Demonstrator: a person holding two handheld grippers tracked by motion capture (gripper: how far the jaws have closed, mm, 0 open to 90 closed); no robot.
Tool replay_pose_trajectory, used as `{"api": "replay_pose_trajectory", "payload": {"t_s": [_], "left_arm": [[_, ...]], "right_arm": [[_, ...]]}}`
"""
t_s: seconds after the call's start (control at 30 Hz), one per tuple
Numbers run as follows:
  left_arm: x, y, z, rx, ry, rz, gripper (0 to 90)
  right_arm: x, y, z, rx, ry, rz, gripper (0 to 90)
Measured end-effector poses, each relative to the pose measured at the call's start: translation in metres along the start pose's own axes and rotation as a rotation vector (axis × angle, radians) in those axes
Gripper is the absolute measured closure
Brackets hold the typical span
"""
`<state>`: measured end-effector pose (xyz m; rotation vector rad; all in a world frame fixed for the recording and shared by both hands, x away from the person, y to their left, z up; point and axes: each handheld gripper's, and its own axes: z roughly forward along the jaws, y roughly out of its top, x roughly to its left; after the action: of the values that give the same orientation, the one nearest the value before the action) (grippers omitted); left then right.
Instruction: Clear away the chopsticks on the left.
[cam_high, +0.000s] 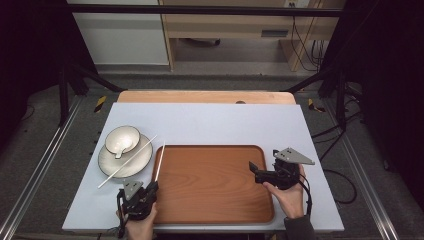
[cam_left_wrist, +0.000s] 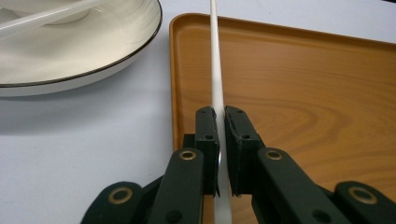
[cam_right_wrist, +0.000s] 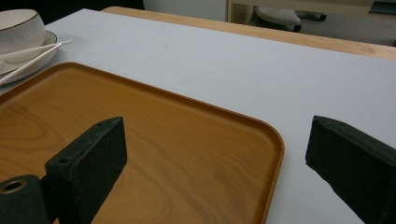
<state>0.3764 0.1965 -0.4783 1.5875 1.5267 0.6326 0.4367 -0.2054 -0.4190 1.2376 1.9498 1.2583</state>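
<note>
Pale grey table (cam_high: 210, 122) seen from above, bearing dishes and a tray. Far left: a white plate (cam_high: 125, 161) carrying a bowl (cam_high: 122, 139), with one chopstick (cam_high: 127, 161) lying across it. Left gripper (cam_left_wrist: 220, 135): jaws pressed together on a second white chopstick (cam_left_wrist: 215, 70), above the left rim of the wooden tray (cam_high: 215, 182). Right gripper (cam_high: 256, 170): jaws spread wide, holding nothing, over the tray's right edge.

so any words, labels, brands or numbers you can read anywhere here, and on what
None can be read. The tray, plate, bowl, chopstick and both grippers bear no print that shows. A small plate on the far cabinet may be a label, but it is too small and blurred to read.
</note>
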Motion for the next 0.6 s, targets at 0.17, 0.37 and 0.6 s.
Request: {"api": "replay_pose_trajectory", "payload": {"t_s": [0.17, 0.37, 0.6], "left_arm": [[-0.0036, -0.0023, 0.0043, 0.023, 0.015, 0.014, 84.3], [-0.0044, -0.0042, 0.0086, 0.043, 0.029, 0.017, 84.3], [-0.0031, -0.0052, 0.0103, 0.059, 0.039, 0.011, 84.2]], "right_arm": [[0.0003, -0.0001, 0.0002, 0.001, 0.002, -0.002, 5.5], [0.0001, -0.0003, 0.0003, 0.003, 0.001, -0.004, 5.6], [0.0002, -0.0007, 0.0009, 0.007, 0.000, -0.005, 5.5]]}}
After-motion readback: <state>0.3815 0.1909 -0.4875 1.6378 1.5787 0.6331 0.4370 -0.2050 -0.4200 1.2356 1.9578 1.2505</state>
